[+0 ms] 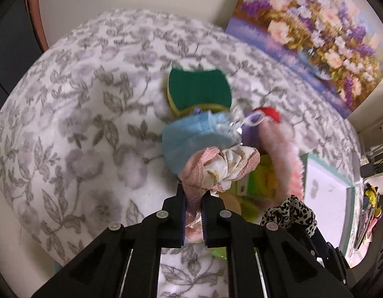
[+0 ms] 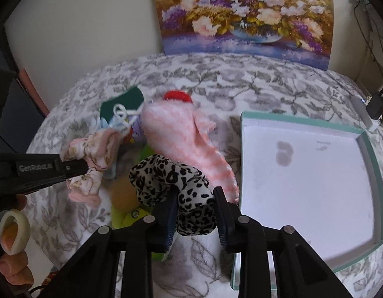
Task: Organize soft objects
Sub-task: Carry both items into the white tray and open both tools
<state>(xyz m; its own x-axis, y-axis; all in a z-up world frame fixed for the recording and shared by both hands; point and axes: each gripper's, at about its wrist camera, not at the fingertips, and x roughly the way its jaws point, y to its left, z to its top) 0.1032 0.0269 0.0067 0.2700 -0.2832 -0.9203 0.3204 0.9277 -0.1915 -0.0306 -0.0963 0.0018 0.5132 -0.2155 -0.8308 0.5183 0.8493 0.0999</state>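
Observation:
My left gripper (image 1: 194, 198) is shut on a pink floral knotted headband (image 1: 216, 168), lifted over the pile; it also shows in the right wrist view (image 2: 92, 159). My right gripper (image 2: 195, 198) is shut on a leopard-print scrunchie (image 2: 171, 176), also seen at the right edge of the left wrist view (image 1: 288, 213). The pile holds a green and yellow sponge (image 1: 199, 89), a blue face mask (image 1: 191, 139), a fluffy pink sock (image 2: 186, 139), a red item (image 2: 177, 96) and yellow-green things (image 2: 127, 213) beneath.
A white box lid with teal rim (image 2: 370, 159) lies on the right of the floral blanket (image 2: 241, 84). A flower painting (image 2: 243, 12) leans on the back wall. Cables and a charger (image 2: 376, 104) sit at the far right.

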